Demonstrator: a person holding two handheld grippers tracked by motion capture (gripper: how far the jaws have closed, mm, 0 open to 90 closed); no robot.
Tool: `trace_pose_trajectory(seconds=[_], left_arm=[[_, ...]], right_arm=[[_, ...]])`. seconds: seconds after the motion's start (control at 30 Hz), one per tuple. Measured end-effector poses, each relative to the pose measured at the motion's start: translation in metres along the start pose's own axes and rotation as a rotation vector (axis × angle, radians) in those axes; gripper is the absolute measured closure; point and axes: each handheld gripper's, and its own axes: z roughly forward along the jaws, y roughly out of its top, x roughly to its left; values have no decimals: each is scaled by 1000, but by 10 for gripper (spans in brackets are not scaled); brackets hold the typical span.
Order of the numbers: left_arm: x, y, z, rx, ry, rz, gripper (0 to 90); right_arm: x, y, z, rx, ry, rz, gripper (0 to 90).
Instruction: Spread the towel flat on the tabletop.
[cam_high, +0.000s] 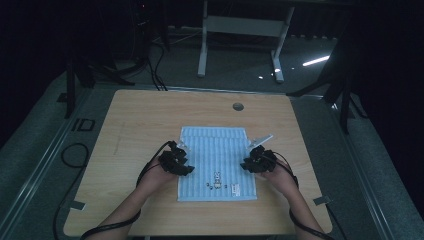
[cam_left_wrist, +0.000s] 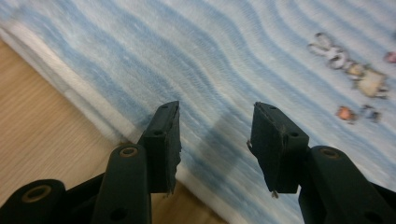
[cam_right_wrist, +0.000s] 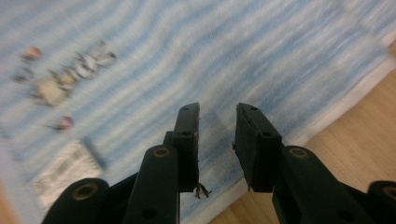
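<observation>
A light blue striped towel (cam_high: 216, 160) lies flat in the middle of the wooden table (cam_high: 140, 115), with a small rabbit print (cam_high: 217, 177) and a white label (cam_high: 236, 188) near its front edge. My left gripper (cam_high: 187, 167) hovers over the towel's left edge, jaws open with nothing between them. In the left gripper view the towel (cam_left_wrist: 224, 60) and its white hem run under the open gripper (cam_left_wrist: 215, 116). My right gripper (cam_high: 246, 164) is over the towel's right edge, also open and empty. The right gripper view shows the towel (cam_right_wrist: 196, 51) below the gripper (cam_right_wrist: 217, 116), and the rabbit print (cam_right_wrist: 70, 74) is blurred.
A round cable hole (cam_high: 238, 106) sits near the table's far edge. Bare wood surrounds the towel on all sides. Cables (cam_high: 75, 155) lie on the floor to the left, and a white desk frame (cam_high: 240, 30) stands beyond the table.
</observation>
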Motion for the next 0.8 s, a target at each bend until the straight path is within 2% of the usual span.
trace_pose_trajectory(seconds=[0.1,0.13,0.23,0.4,0.53,0.6,0.8], left_arm=[[4,3,8,5,20,16,520],[7,7,10,-2,27,6,520],[10,10,12,-5,30,13,520],[17,21,18,1,38,17,520],[22,31,24,7,40,9,519],[24,36,26,13,46,15,519],[34,52,36,18,66,-2,520]], right_arm=[[-5,-1,11,36,-17,2,697],[-9,-1,13,25,-22,11,694],[-13,0,14,20,-32,22,694],[-23,6,17,33,-43,27,690],[-37,13,20,53,-58,41,679],[-40,14,20,56,-60,44,680],[-55,20,23,52,-66,71,679]])
